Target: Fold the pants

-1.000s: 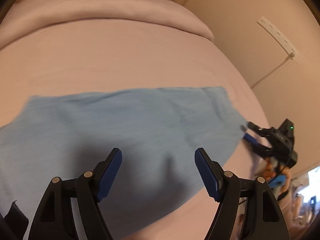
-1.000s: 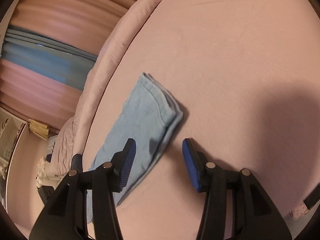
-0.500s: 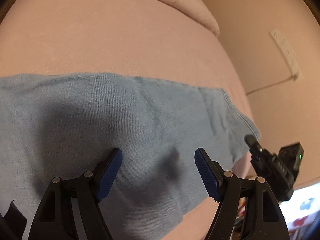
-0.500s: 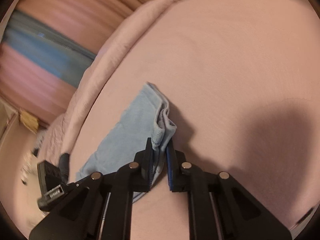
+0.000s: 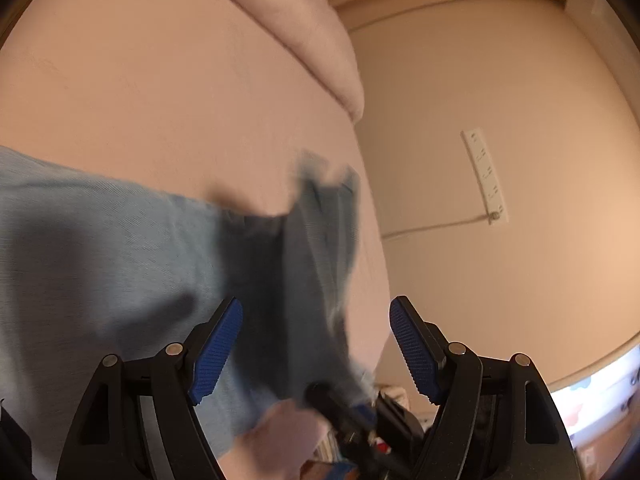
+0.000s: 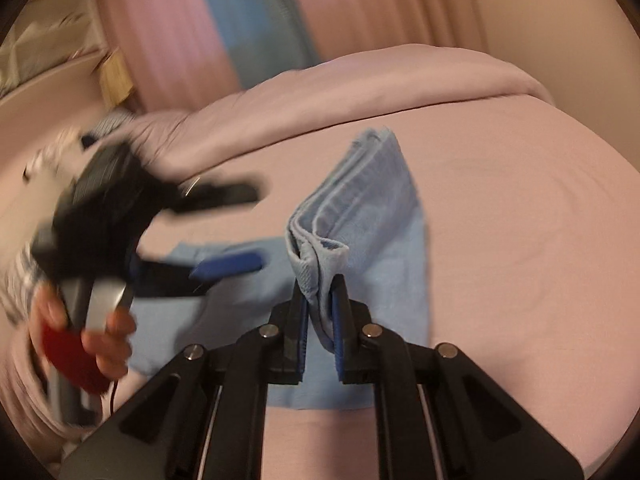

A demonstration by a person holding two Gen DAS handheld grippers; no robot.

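Mid-fold on the pink bed (image 6: 520,208): the right tool (image 6: 320,312) pinches the blue pants' (image 6: 372,216) hem end aloft, the left tool (image 5: 312,352) gaping above them, the final fold unfinished.

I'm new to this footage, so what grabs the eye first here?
The right gripper is shut on a lifted end of the light blue pants, mid-frame above the pink bed. Left of it, the blurred left gripper hangs open over the cloth.
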